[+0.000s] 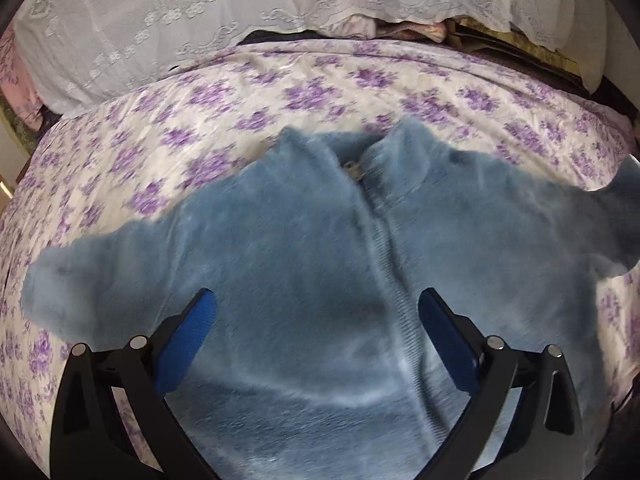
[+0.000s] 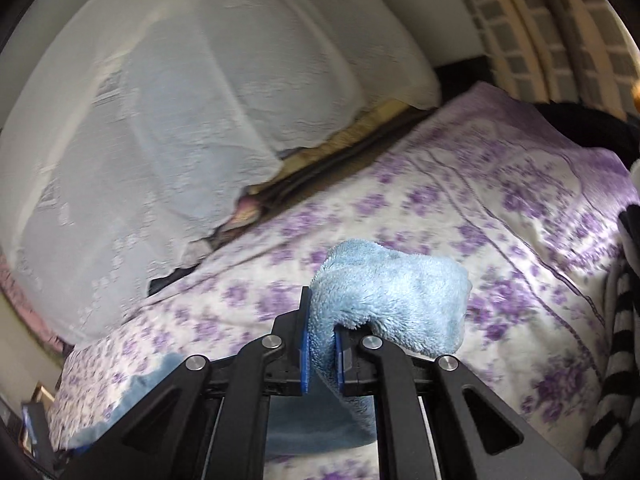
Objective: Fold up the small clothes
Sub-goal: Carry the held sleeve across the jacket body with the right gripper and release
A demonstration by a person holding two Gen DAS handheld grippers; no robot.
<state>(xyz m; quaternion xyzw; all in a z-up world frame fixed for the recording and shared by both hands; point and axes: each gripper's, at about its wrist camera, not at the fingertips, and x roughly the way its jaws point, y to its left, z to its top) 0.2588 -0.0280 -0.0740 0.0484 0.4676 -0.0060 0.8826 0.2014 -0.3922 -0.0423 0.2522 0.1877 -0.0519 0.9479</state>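
A small blue fleece jacket (image 1: pixel 304 240) lies spread face up on the floral bed cover, zipper (image 1: pixel 354 170) down its middle, sleeves out to both sides. My left gripper (image 1: pixel 318 304) is open just above the jacket's body, blue pads either side of the zipper line, holding nothing. My right gripper (image 2: pixel 322 340) is shut on a fold of the jacket's fleece (image 2: pixel 392 288), a sleeve end by the look of it, lifted off the bed with the fabric bunched over the right finger.
The bed cover (image 1: pixel 280 92) is white with purple flowers. A white lace-covered pile (image 2: pixel 160 120) of bedding lines the far side. A black and white striped cloth (image 2: pixel 616 344) lies at the right edge.
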